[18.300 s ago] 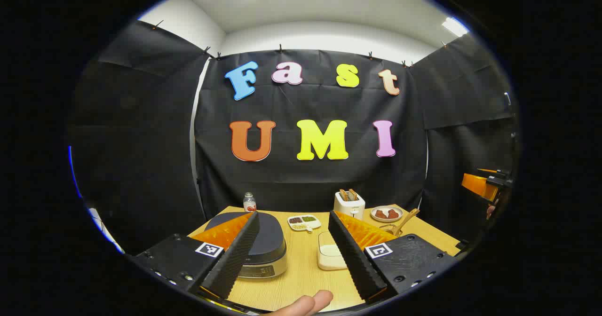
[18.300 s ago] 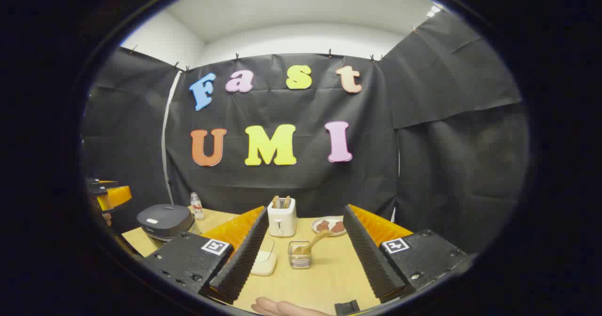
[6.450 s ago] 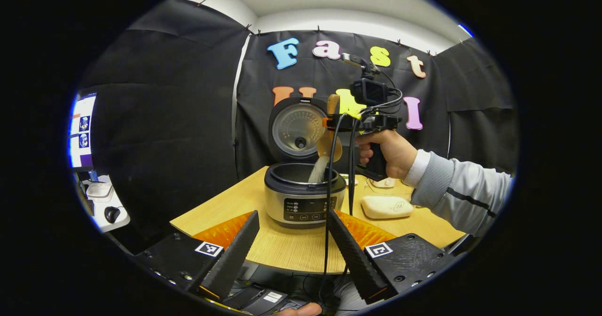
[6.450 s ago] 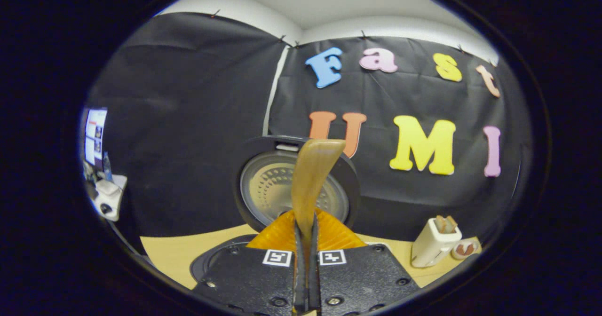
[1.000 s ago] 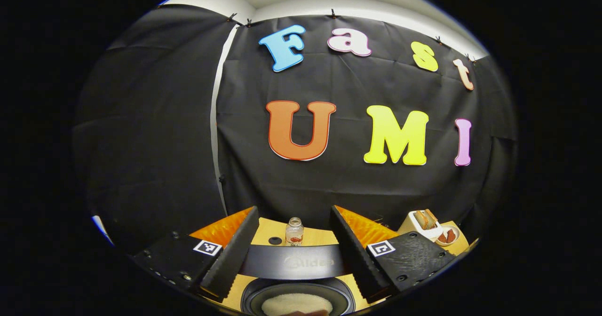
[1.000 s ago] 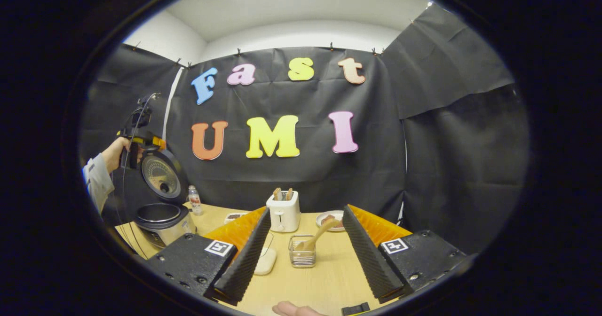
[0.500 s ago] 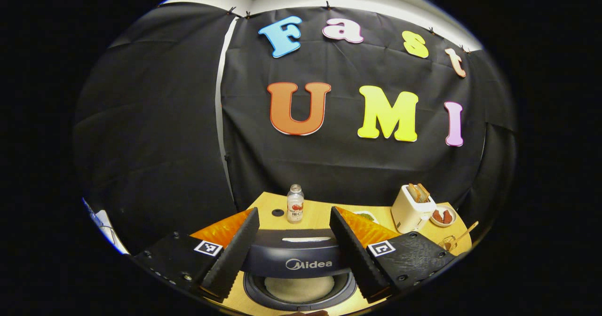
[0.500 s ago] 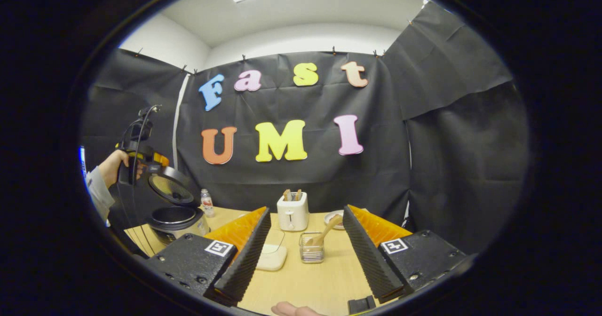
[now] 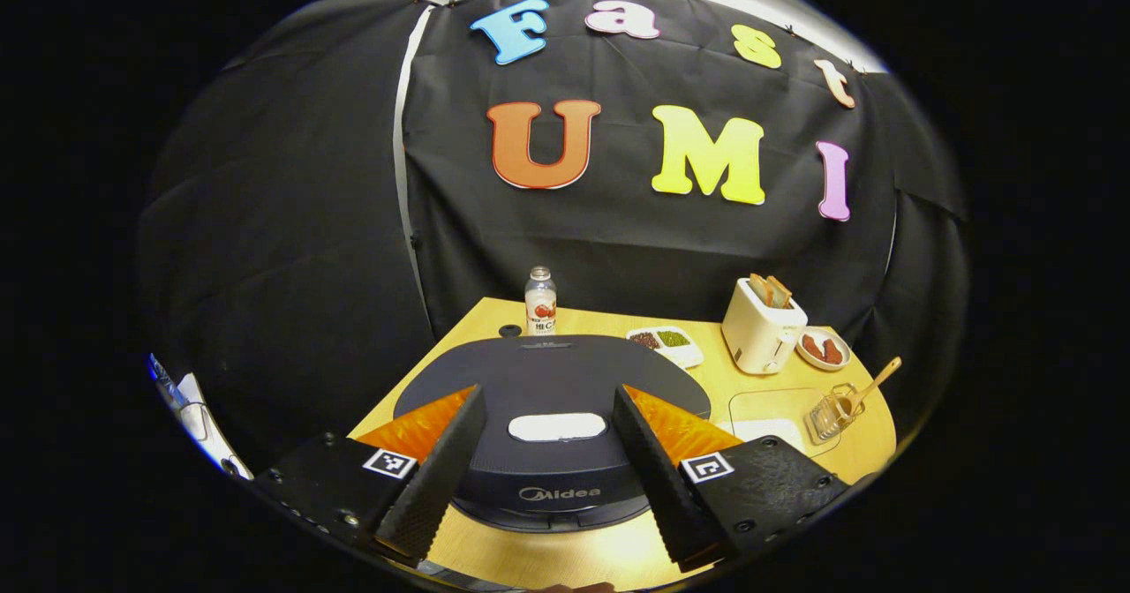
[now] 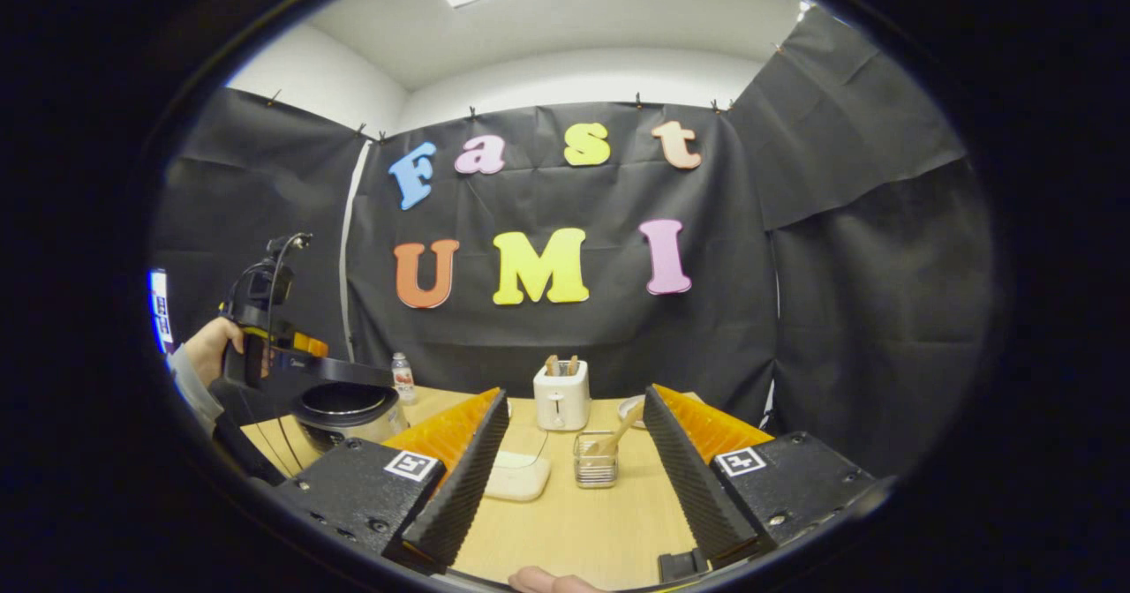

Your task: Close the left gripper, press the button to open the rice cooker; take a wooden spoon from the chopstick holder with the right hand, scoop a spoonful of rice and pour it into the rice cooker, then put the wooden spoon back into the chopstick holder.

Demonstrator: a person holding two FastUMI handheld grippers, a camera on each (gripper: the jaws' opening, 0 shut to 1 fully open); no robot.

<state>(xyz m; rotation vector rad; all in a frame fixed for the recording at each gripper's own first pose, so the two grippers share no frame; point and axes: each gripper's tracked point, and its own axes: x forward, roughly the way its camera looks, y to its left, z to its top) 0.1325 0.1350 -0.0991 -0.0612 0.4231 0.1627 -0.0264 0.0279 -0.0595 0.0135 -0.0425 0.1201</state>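
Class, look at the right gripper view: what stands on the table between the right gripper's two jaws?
Between the open jaws of the right gripper stand the white toaster and, nearer, the chopstick holder with the wooden spoon leaning in it.

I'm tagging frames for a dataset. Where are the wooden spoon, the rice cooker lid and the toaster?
wooden spoon point(image 9: 876, 379), left gripper view, on its handle above the holder.
rice cooker lid point(image 9: 552, 372), left gripper view, on its dark top surface.
toaster point(image 10: 561, 402), right gripper view, on its white front face.
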